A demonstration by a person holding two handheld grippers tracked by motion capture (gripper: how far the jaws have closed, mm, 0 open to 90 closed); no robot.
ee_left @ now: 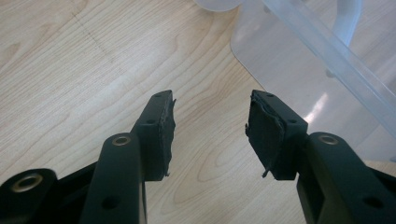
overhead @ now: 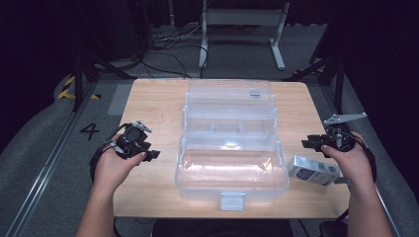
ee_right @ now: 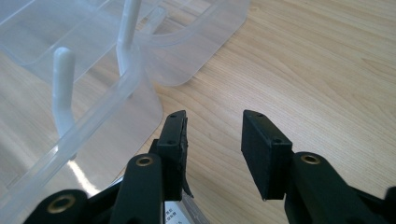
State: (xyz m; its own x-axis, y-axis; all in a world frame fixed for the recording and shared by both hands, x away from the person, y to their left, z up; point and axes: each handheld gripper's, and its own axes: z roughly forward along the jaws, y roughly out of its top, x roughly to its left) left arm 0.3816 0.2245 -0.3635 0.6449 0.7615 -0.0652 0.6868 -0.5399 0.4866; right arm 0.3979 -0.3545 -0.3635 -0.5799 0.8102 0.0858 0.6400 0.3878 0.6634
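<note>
Clear latch (overhead: 232, 201) unlabelled, small box (overhead: 313, 170) print unreadable, both grippers' jaws released, empty

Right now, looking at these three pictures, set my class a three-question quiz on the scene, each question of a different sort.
1. True or false: the left gripper has something between its jaws.
2. Which lies nearest the right gripper? A) a red cup B) the small white box C) a spoon
3. Fill in: the clear plastic organiser box stands with its lid ____.

Key: 1 false, both grippers' jaws stand apart over bare wooden table; 2 B; 3 open.
</note>
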